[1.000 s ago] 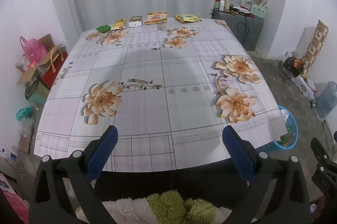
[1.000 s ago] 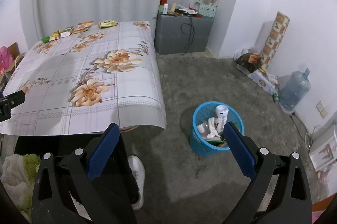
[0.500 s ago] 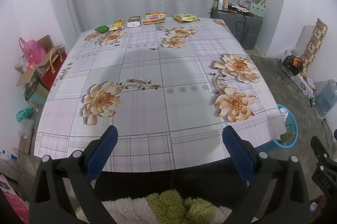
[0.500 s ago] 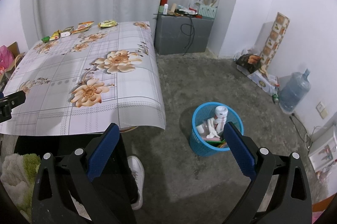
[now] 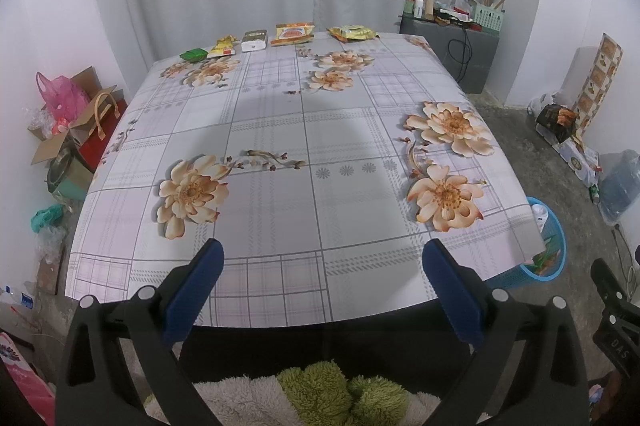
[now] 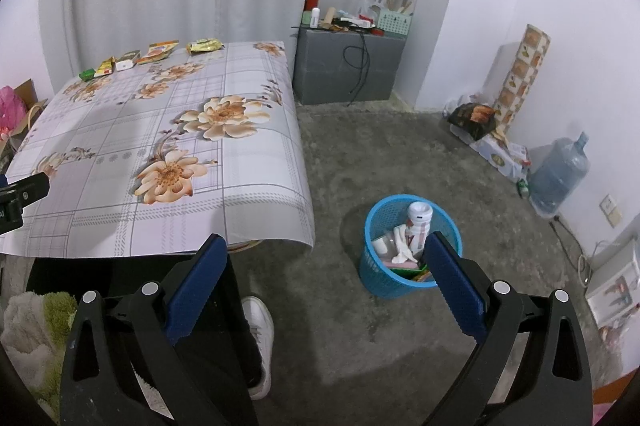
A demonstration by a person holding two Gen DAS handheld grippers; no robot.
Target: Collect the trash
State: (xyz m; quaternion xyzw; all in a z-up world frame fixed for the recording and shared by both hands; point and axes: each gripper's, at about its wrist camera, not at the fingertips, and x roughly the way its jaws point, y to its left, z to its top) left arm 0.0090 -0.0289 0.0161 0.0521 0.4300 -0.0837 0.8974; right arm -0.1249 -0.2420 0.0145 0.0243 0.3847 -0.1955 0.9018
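Your left gripper (image 5: pixel 322 268) gapes wide, holding nothing; the snack wrappers (image 5: pixel 292 34) line the table's (image 5: pixel 280 129) far edge, top centre. Right gripper (image 6: pixel 325 264) equally wide and empty, blue trash basket (image 6: pixel 376 272) just beyond its right finger.

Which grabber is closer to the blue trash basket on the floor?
The right one. The right gripper hangs over the floor with the blue basket just ahead of its fingers. The left gripper sits at the table's near edge, the basket off to its right.
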